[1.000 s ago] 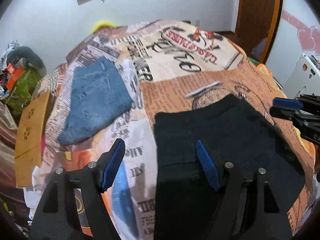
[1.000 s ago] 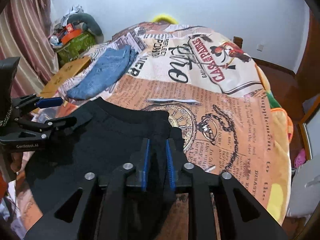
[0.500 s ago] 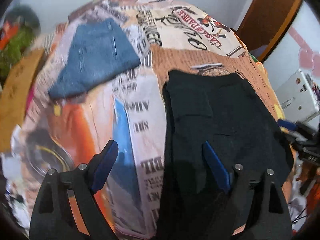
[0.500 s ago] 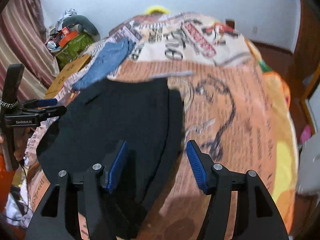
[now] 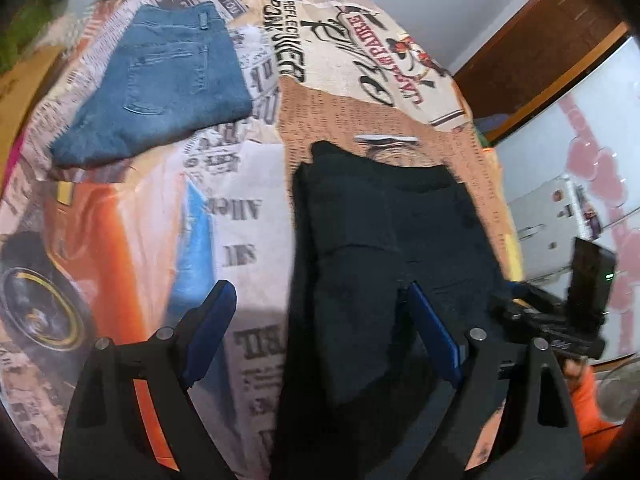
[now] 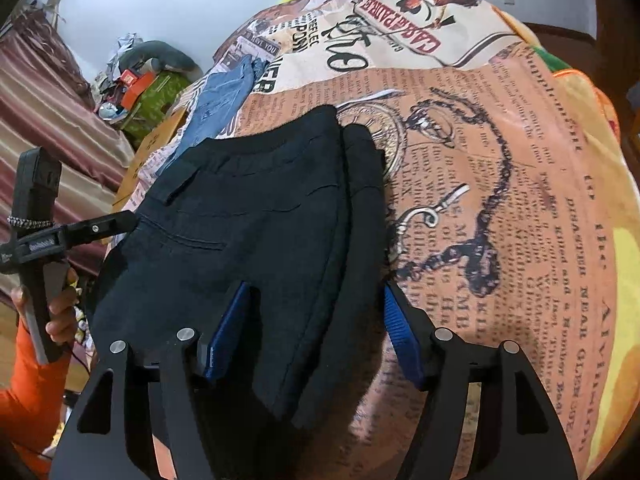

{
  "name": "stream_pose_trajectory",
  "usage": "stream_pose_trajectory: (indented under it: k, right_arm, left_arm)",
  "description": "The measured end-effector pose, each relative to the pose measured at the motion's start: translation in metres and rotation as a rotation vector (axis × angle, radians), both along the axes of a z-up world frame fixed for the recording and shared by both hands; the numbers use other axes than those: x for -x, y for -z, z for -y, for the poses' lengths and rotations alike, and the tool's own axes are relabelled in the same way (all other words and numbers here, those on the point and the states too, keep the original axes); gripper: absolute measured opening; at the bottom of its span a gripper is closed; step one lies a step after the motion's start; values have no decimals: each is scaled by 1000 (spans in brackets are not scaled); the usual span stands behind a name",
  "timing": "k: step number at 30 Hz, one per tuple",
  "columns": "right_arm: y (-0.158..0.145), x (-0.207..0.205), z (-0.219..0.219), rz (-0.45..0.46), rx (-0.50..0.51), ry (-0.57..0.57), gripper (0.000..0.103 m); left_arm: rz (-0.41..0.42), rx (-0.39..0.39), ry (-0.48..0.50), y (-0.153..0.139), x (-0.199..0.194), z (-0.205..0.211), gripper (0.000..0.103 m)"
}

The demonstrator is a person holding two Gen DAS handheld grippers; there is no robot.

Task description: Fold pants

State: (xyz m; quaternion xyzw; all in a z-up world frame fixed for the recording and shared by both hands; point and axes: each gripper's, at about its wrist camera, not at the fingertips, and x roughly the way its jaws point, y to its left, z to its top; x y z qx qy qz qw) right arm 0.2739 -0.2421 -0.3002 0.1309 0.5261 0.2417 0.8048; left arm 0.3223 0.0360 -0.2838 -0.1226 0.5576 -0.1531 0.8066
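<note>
Left wrist view: the left gripper [image 5: 316, 332] hangs with its blue-padded fingers spread wide and holding nothing. The black fabric pants [image 5: 384, 248], already doubled into a rough rectangle, lie on the printed newspaper-pattern bedspread [image 5: 240, 216] ahead of it and to its right. Their long axis runs straight away from the camera, with the far end near the middle of the bed. The left edge of the pants falls between the two fingers, the right finger over the black cloth, the left over bare bedspread. A folded blue denim garment [image 5: 160, 80] lies well apart, far left. The right gripper [image 5: 552, 332] shows at the right edge beside the pants; from here I cannot tell its opening.

Right wrist view: the right gripper [image 6: 316, 332] is also wide apart and empty, straddling the right-hand edge of the pants [image 6: 256, 232], where a stacked fold shows. The left gripper [image 6: 100, 228] comes in from the left at the opposite edge.

Judgement: both grippers sit at the near end, one per long side, about equally near, so the coming fold likely carries this end away toward the far one.
</note>
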Motion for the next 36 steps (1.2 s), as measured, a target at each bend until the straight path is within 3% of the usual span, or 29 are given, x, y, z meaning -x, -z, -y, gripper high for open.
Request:
stream_pose_trajectory:
  k: [3, 7, 18, 23, 26, 28, 31, 36]
  right_arm:
    - [1, 1, 3, -2, -13, -2, 65]
    - [1, 3, 5, -7, -27, -10, 67]
    - [3, -7, -4, 6, -41, -65, 76]
    - [2, -13, -6, -7, -49, -95, 61]
    - [-4, -12, -10, 14, -14, -93, 39]
    - [-9, -11, -10, 31, -9, -78, 30]
    - [-15, -9, -10, 55, -10, -67, 23]
    - [-34, 1, -16, 112, -8, -83, 19]
  left_arm:
    - [-19, -52, 34, 7, 0, 9, 88]
    - [-121, -24, 64, 31, -6, 14, 88]
    - [-139, -49, 196, 35, -28, 56, 90]
    - [-117, -91, 213, 32, -32, 68, 87]
    - [-99, -88, 212, 25, -30, 65, 73]
    - [-80, -88, 202, 17, -26, 63, 56]
    - [-68, -82, 176, 10, -17, 56, 40]
    - [-17, -90, 151, -5, -2, 56, 29]
